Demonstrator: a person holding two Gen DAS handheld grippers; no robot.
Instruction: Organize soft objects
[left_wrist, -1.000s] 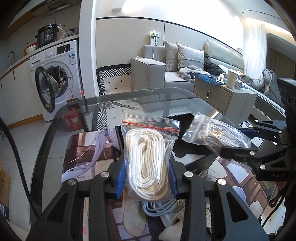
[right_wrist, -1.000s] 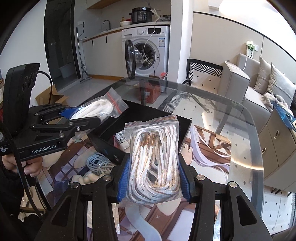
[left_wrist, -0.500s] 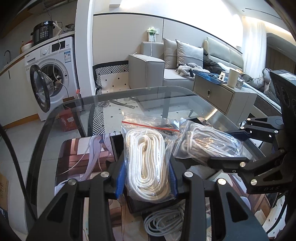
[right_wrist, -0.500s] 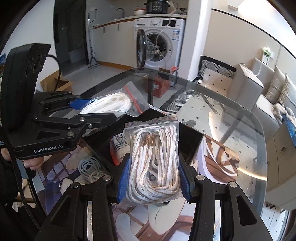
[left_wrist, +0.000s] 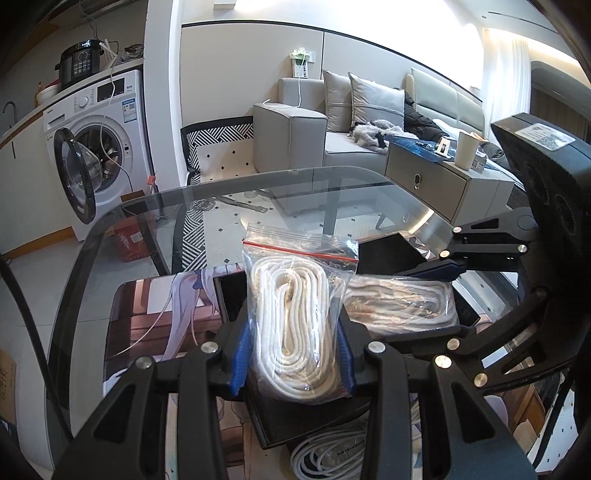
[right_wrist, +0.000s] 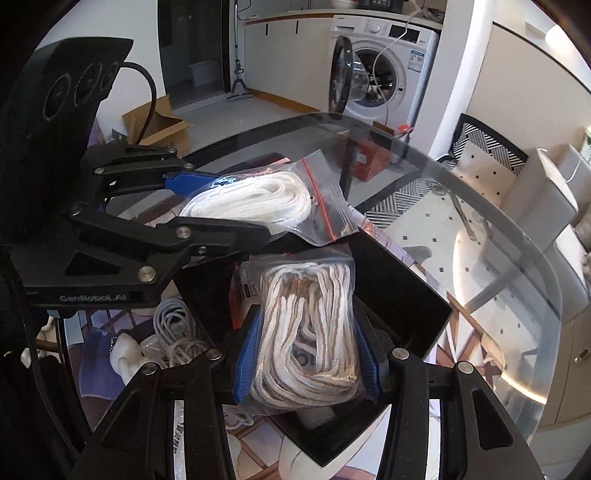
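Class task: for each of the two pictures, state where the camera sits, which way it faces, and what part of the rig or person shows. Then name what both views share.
Left wrist: rides the left gripper, facing down over its bag of white rope toward the sofa; the right gripper shows.
Right wrist: rides the right gripper, facing its bag of brown-striped rope and the washing machine; the left gripper shows.
Shared: both bags, black tray, glass table.
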